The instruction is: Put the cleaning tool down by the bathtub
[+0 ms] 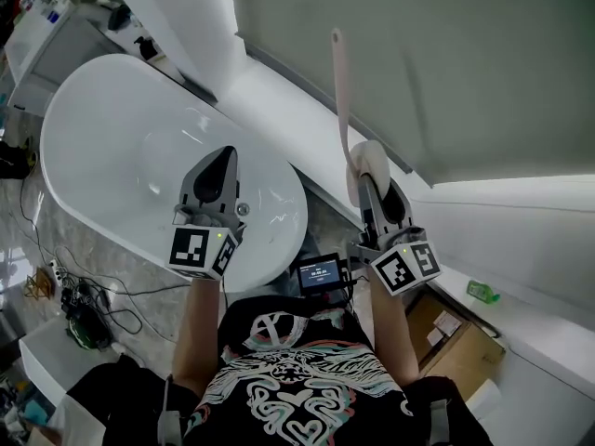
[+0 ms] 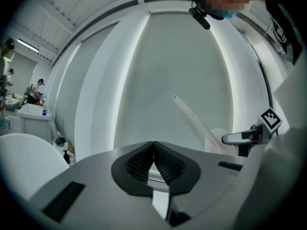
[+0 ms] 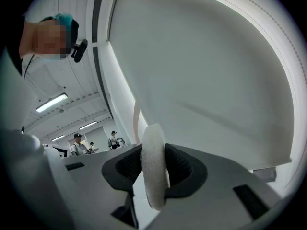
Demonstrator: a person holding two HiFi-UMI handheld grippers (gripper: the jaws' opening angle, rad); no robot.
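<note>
The cleaning tool (image 1: 346,119) is held up in the air just to the right of the bathtub (image 1: 112,147). Its soft white pad (image 3: 153,171) is pinched edge-on between the jaws of the right gripper (image 1: 374,182), and its long thin handle (image 1: 339,72) points away from the person. The tool is judged to be light, with a stiff, slim handle and a spongy pad that gives under pressure. A hold on the pad is therefore likely to be firm, though the long handle may tip or swing when the tool is set down. The left gripper (image 1: 221,163) is held over the bathtub, its jaws pressed together on nothing. The squeeze on the pad is shown only in the right gripper view. The bathtub and the handle's full length are shown in the head view, and the tool is seen from the side in the left gripper view.
</note>
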